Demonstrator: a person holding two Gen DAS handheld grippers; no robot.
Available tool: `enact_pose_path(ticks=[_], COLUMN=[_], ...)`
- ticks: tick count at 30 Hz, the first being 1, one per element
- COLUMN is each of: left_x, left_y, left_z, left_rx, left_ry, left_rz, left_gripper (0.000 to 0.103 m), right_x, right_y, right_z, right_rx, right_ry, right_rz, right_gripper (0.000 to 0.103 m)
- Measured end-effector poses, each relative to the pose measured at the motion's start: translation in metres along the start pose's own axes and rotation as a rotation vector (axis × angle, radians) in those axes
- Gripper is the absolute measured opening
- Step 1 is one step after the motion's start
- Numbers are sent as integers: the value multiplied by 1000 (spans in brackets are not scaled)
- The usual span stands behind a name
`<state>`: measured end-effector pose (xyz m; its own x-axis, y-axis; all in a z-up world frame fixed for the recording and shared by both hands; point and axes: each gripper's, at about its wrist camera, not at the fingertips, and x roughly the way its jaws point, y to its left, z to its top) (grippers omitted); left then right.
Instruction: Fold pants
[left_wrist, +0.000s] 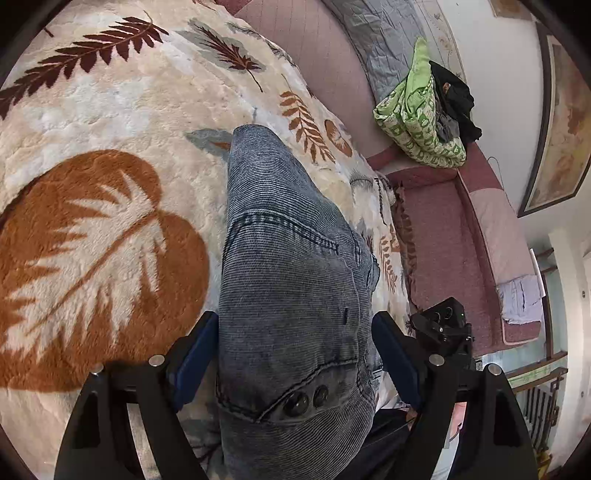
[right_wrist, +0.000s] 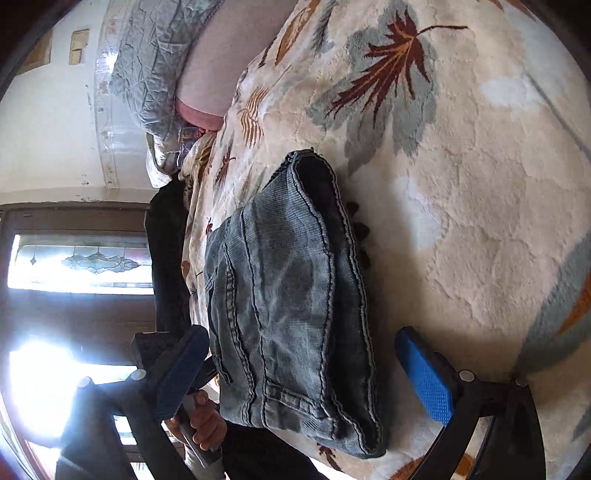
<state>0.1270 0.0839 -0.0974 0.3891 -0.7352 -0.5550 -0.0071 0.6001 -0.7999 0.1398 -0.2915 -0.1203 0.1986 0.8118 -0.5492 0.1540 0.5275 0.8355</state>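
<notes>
The pants (left_wrist: 291, 280) are blue-grey corduroy jeans, folded into a compact stack on a cream fleece blanket with leaf prints (left_wrist: 103, 155). In the left wrist view my left gripper (left_wrist: 295, 354) is open, its blue-padded fingers (left_wrist: 195, 362) standing on either side of the folded stack near the buttoned waistband. In the right wrist view the pants (right_wrist: 291, 295) lie folded with a back pocket showing. My right gripper (right_wrist: 306, 373) is open and wide, its fingers (right_wrist: 424, 376) straddling the near end of the stack. Neither gripper clamps the cloth.
A pink sofa (left_wrist: 443, 236) runs along the wall beyond the blanket, with a green patterned bundle and dark clothes (left_wrist: 421, 110) on it. A grey quilt (right_wrist: 147, 66) lies at the far end. My hand (right_wrist: 203, 421) holds the other gripper's handle by the blanket's edge.
</notes>
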Motion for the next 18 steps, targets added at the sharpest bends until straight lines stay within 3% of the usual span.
enact_pose_path(ticks=[4,5,6,7,8,9,11,15,18], left_x=[6,6,5,6,9,10,8,7,0], left_y=[2,2,2,3,5,7,8,-12,-26], left_z=[4,3,3,3,3,3,3,-5,-9], left_rx=[-16,-16,-10,3,19,22,14,122,165], left_ry=[5,1,-5,-7,3,7,4,-25,-57], left_rz=[-13,-13,0,41,96,108,99,198,221], left_gripper=[83,83,76,56,45,39,37,28,23], right_x=[12,14,17,21,24,25,24,18,10], right_y=[6,11,14,15,16,16,18,38,57], right_z=[7,6,5,3,2,2,0,-11,-18], right_rx=[7,-17,-42,-53,-63,-75,-90,-192,-254], right_ry=[14,10,9,15,18,17,18,-15,-48], right_rz=[-7,-23,-60,-114,-155,-163,-177,-195,-197], right_gripper=[102,95,87,66,55,54,38,27,24])
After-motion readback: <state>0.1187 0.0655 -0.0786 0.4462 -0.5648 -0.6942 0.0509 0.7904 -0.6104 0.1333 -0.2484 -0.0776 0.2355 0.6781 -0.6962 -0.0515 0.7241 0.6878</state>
